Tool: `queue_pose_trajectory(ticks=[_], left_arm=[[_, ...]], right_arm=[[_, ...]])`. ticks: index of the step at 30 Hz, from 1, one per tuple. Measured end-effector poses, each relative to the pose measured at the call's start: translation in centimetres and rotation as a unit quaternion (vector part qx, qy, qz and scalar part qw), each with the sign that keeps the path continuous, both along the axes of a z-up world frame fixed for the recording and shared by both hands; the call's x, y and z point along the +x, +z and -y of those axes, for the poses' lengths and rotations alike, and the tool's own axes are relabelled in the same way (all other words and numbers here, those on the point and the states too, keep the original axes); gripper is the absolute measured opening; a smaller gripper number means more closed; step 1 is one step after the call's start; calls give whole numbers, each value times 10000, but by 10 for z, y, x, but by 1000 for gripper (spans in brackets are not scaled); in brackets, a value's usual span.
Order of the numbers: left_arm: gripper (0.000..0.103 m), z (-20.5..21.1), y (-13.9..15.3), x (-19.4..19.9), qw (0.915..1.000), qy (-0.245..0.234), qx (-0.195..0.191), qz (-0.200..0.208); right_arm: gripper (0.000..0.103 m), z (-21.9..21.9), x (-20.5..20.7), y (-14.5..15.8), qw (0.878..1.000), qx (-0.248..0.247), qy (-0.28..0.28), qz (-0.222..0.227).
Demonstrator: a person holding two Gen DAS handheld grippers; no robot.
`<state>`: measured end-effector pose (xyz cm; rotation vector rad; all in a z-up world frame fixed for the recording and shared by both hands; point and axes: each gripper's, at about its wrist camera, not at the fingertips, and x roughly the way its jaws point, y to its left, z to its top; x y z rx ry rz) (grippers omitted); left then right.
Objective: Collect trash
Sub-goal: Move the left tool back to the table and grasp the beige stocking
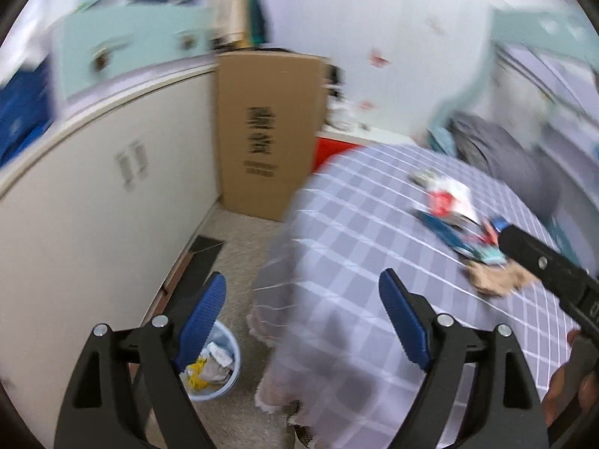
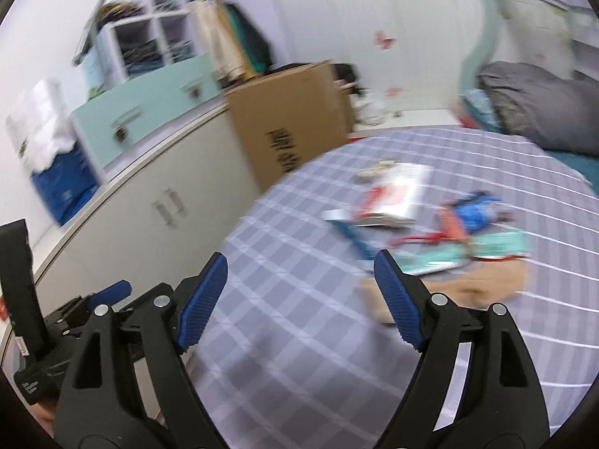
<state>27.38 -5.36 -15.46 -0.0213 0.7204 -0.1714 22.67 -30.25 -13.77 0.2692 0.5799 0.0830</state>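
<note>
Both wrist views slant down, sharing the checked bed point(image 1: 374, 194) point(image 2: 299, 224).

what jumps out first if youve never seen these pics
A heap of bright wrappers lies on the checked tablecloth, right of centre in the right wrist view. Behind it a tall cardboard box stands against the white cabinet. Low in the left wrist view, a pale blue bin with rubbish inside sits on the floor.
</note>
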Motion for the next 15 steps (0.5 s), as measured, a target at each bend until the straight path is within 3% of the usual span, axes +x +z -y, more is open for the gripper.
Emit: queue_pose_trajectory(ticks=[6,15], left_arm=[[83,104,-7,0,9911,-1246,471,-52],[83,190,-28,11,9734,-2098,906,-186]], right_arm=[[81,80,-23,-15,9970,159,-756,-94],[82,140,-41,-33,9917,411,-1198,-203]])
